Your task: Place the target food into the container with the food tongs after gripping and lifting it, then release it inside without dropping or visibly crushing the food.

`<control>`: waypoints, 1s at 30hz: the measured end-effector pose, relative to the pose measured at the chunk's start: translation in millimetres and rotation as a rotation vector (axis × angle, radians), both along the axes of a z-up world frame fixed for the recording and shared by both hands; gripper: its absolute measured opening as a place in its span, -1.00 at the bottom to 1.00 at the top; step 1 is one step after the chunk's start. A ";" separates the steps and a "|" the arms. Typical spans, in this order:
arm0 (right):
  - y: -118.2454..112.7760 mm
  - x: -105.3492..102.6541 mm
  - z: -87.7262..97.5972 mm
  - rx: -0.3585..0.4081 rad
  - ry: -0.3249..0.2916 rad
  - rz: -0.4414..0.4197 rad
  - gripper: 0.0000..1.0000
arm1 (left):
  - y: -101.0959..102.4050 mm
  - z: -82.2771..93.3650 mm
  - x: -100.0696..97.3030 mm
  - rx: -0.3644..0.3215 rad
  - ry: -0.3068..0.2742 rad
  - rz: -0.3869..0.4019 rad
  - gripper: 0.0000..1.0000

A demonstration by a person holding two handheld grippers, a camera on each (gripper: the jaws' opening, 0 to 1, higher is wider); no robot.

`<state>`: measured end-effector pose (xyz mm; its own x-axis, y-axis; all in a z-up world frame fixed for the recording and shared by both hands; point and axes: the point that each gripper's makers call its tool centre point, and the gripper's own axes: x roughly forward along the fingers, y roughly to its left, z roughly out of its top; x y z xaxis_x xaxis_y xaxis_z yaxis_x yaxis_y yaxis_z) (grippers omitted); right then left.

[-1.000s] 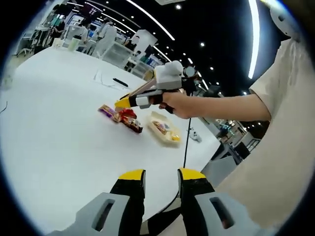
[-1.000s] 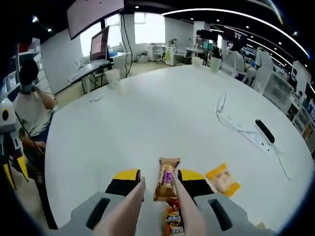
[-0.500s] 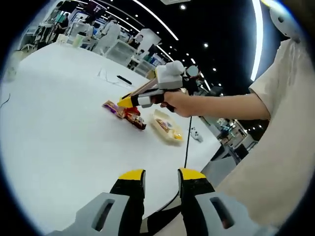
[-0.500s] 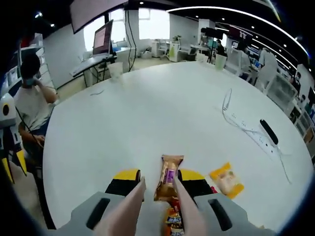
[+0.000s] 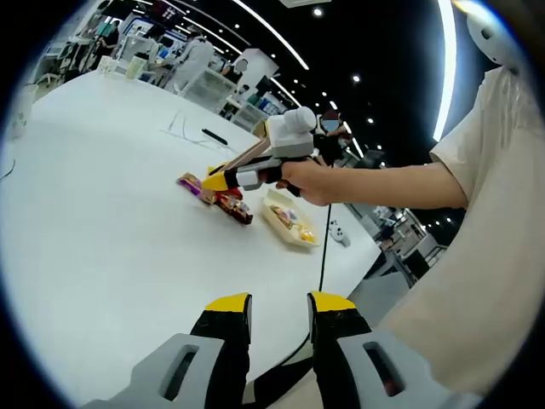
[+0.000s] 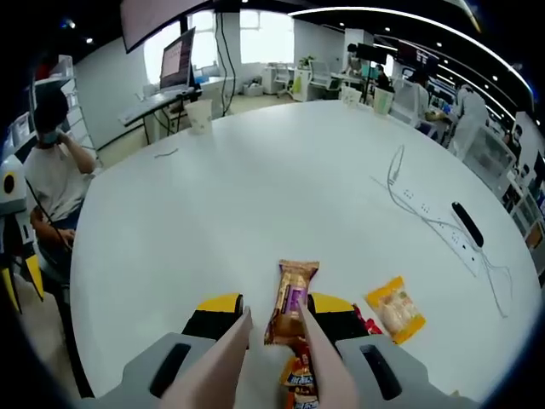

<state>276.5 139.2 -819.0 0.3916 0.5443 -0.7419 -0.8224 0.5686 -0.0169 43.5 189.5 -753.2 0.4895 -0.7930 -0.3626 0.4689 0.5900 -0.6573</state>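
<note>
The right claw (image 5: 213, 178), on an outstretched arm, reaches low over the snack bar (image 6: 290, 301) on the white worktop (image 6: 255, 204), tongs (image 6: 272, 366) parted around it. The left claw (image 5: 278, 311) hovers apart, empty.

Large round white desk (image 6: 281, 196), glossy top, in an open-plan office. Beyond the desk's far edge: bright windows (image 6: 255, 38) and a white wall bearing a big dark wall screen (image 6: 157, 17). Below the screen, a side table with a monitor (image 6: 177, 61). Paper cup (image 6: 200, 115) near the desk's far rim. White power strip with trailing cable (image 6: 426, 213) on the desk's right part, a black remote-like bar (image 6: 467, 223) beside it. Seated person (image 6: 51, 170) left of the desk. Dark ceiling with long curved light strips (image 5: 443, 60) and small spotlights (image 5: 317, 12). People standing at white benches (image 5: 170, 64) past the desk.
</note>
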 end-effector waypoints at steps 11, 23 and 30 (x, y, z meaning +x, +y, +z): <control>1.2 3.6 -10.9 -0.003 0.019 -0.012 -0.41 | 8.5 3.6 4.0 0.011 -0.008 0.001 -0.48; 6.6 8.2 -11.6 -0.032 -0.003 -0.002 -0.41 | 16.4 3.4 9.8 0.011 -0.015 0.028 -0.48; 5.2 10.2 -15.2 -0.045 -0.003 0.011 -0.40 | 12.3 2.8 8.9 -0.006 -0.015 0.035 -0.48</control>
